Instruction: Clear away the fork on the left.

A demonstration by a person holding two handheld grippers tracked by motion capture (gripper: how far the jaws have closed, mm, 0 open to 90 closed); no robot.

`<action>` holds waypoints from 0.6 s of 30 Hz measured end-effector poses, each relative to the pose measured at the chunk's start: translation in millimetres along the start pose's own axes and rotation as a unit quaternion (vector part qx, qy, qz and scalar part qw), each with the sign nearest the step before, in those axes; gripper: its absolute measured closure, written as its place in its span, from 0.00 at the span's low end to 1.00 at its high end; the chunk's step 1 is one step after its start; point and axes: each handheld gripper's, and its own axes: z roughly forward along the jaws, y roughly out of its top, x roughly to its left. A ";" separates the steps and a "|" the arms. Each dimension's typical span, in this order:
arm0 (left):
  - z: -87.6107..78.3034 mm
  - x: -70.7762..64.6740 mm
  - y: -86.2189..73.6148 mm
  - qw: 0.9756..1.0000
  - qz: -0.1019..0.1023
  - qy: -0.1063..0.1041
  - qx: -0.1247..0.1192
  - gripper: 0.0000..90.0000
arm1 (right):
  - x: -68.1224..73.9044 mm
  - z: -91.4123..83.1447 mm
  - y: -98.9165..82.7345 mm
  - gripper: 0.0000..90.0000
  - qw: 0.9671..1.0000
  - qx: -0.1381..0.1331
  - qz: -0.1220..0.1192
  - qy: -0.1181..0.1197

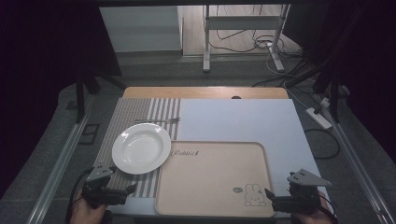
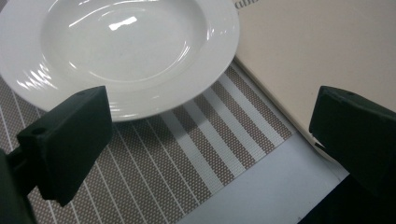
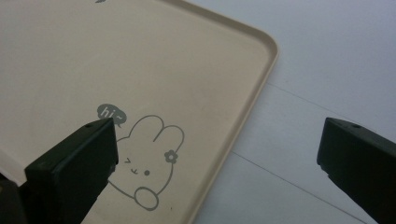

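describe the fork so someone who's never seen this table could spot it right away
Start at the striped brown-and-white woven placemat on the table's left side, where the round white ceramic plate sits. Just beyond the plate's far rim lies the slim silver metal fork, crosswise, tines toward the right. It is the one thin metallic thing, far smaller than the plate or the beige rectangular tray.

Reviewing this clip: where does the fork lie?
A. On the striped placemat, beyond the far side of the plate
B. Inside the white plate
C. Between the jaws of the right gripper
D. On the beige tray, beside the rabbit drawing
A: in the high view the fork lies flat on the striped placemat, just past the far rim of the plate, apart from the tray and both grippers.
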 end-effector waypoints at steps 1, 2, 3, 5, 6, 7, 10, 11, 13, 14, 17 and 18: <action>1.1 0.5 2.0 1.000 0.006 0.002 0.002 0.01 | 0.2 0.0 0.0 0.00 1.000 0.000 -0.001 0.000; 1.1 0.5 2.0 1.000 0.006 0.002 0.002 0.01 | 0.2 0.0 0.0 0.00 1.000 0.000 -0.001 0.000; 1.8 0.9 3.0 1.000 0.009 0.001 0.004 0.01 | 0.2 0.1 0.0 0.00 1.000 0.001 -0.001 0.000; 4.5 1.7 5.4 1.000 0.016 -0.006 0.009 0.01 | 0.3 0.2 0.0 0.00 1.000 0.001 -0.002 0.000; 5.7 1.8 6.1 1.000 0.017 -0.007 0.012 0.01 | 0.4 0.2 0.0 0.00 1.000 0.001 -0.002 0.000; 7.2 2.0 6.9 1.000 0.020 -0.009 0.015 0.01 | 0.4 0.1 0.1 0.00 1.000 0.002 -0.003 0.001; 10.9 2.6 9.3 0.999 0.028 -0.010 0.018 0.00 | 0.6 0.2 0.2 0.00 1.000 0.003 -0.004 0.001; 11.9 3.3 10.4 0.999 0.029 -0.009 0.019 0.00 | 0.6 0.2 0.2 0.00 1.000 0.003 -0.005 0.001; 14.3 6.1 13.9 0.999 0.021 -0.014 0.020 0.00 | 0.9 0.4 0.2 0.00 1.000 0.003 -0.005 0.001; 14.3 6.1 13.9 0.999 0.021 -0.014 0.020 0.00 | 0.9 0.4 0.2 0.00 1.000 0.003 -0.005 0.001; 18.0 10.2 17.8 0.999 0.005 -0.026 0.019 0.00 | 1.0 0.4 0.2 0.00 1.000 0.005 -0.006 0.001; 18.9 11.0 18.7 0.999 0.003 -0.027 0.019 0.00 | 1.0 0.4 0.2 0.00 1.000 0.005 -0.006 0.002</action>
